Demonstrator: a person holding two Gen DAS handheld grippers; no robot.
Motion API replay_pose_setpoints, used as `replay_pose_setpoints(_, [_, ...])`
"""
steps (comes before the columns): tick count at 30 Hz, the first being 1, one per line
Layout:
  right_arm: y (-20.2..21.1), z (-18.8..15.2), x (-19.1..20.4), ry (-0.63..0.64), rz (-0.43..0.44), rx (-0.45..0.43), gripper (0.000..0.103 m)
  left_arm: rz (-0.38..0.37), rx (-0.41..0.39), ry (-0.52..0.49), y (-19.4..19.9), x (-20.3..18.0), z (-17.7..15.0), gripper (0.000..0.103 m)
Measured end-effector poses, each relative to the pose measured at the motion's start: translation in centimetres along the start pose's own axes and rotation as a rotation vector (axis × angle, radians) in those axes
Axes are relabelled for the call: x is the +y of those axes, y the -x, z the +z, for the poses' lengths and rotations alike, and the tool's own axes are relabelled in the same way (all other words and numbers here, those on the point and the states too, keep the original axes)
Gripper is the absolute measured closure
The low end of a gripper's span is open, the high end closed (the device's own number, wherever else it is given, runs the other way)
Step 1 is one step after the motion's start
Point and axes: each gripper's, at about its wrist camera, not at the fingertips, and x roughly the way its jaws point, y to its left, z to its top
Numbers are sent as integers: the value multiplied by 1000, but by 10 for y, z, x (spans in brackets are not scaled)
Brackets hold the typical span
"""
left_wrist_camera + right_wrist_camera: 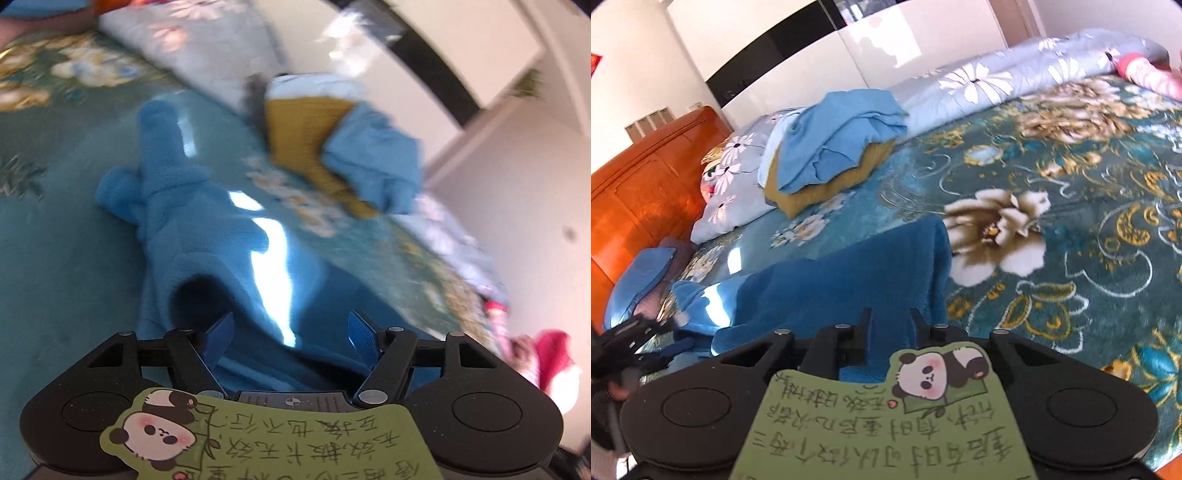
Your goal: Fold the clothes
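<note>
The blue fleece top lies on the bed. The left tongs are wide apart, holding nothing. The right tongs are a little apart, cloth between them; whether they pinch it, I cannot tell. Next comes grabbing an edge to fold it over.

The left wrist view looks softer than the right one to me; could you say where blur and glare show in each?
Left wrist view: motion blur smears the folded pile and quilt, and sunlight burns white streaks onto the blue fleece garment. Right wrist view: mostly sharp on the floral blanket, with glare on the headboard; fisheye bends the walls in both.
</note>
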Motion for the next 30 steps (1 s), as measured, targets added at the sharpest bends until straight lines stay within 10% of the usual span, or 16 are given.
replay_pose_setpoints(8, [-11,-6,17,-8,38,-6,80,-37,-42,140,-16,16,6,33])
replay_pose_setpoints(17, [-30,-10,33,-2,47,15,80,-61,-119,204,-9,27,5,84])
replay_pose_setpoints(26, [-37,-19,27,-18,-2,52,80,-316,-237,239,49,40,19,94])
replay_pose_setpoints(30, [-41,-27,20,-23,-31,76,80,-213,-201,304,47,77,18,98])
